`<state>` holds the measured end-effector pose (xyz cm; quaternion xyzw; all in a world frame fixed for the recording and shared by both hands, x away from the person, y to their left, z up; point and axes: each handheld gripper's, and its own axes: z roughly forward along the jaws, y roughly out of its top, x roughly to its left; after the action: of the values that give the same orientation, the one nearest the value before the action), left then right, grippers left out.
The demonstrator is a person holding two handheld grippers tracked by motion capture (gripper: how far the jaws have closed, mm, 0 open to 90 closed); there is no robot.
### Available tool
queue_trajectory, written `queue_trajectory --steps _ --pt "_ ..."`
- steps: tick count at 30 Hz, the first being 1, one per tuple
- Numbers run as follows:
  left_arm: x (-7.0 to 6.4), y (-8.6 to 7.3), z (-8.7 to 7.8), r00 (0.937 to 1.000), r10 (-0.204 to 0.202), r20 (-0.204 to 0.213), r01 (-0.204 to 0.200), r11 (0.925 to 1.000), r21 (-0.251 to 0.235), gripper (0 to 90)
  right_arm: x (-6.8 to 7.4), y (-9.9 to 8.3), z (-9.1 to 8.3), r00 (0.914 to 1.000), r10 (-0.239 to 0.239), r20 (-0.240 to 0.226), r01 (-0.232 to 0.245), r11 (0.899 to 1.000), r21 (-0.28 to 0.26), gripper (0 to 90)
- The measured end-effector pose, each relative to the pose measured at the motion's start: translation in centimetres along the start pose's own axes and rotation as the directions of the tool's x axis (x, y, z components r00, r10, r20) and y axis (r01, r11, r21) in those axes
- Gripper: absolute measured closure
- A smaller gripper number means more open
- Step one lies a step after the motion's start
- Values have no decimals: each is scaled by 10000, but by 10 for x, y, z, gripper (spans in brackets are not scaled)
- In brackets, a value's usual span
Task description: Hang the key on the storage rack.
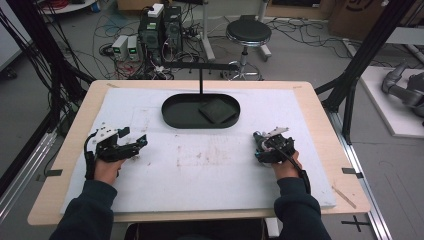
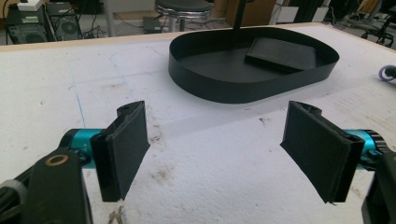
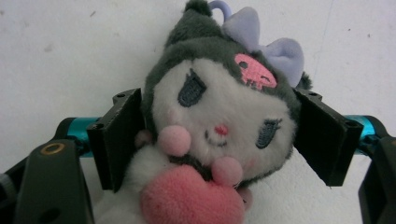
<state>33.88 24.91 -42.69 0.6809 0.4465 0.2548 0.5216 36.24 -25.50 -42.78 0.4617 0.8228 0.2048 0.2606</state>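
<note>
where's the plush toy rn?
In the right gripper view, the plush toy sits between the right gripper jaws, over the white mat.

Both forearms come in from the bottom, well apart. Left gripper (image 1: 136, 142) sits low at the left, jaws spread wide with nothing between them. Right gripper (image 1: 261, 145) is at the right, jaws pressed against a plush (image 3: 219, 121).

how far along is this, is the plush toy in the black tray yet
Not yet. Done: the right gripper has its jaws closed around the plush toy, against the white mat. In hand: just that hold. Left: the black tray contains only a flat black pad, so moving the toy there, if that is the aim, remains. The left gripper is open and empty.
</note>
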Motion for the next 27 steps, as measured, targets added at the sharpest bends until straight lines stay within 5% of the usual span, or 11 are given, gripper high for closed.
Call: queue_trajectory --steps 4,8,11,16,18,21,23,27 --pt "0 0 0 10000 10 0 -10 10000 6 223 -5 -1 -2 9994 85 -332 -89 9999 -114 277" --pt "0 0 0 10000 17 6 -17 10000 0 224 -2 1 -5 9873 -955 -1271 858 9931 -798 298" --pt "0 0 0 10000 1 4 -1 10000 17 224 2 2 -1 9809 -1470 -1275 1395 9880 -664 231" --pt "0 0 0 10000 -9 18 9 10000 17 225 3 1 1 9912 -786 -1065 798 9968 68 181" --pt "0 0 0 10000 6 29 -6 10000 28 225 4 3 1 9916 -383 -1235 440 9981 439 292" --pt "0 0 0 10000 -11 27 11 10000 18 225 7 5 -1 9949 -453 -900 499 9976 488 336" --pt "1 0 1 10000 -37 15 37 10000 25 225 7 7 -4 9960 -668 -600 684 9973 252 341" --pt "0 0 1 10000 -15 14 15 10000 37 225 4 11 -15 9941 -933 -548 870 9904 -1076 340"
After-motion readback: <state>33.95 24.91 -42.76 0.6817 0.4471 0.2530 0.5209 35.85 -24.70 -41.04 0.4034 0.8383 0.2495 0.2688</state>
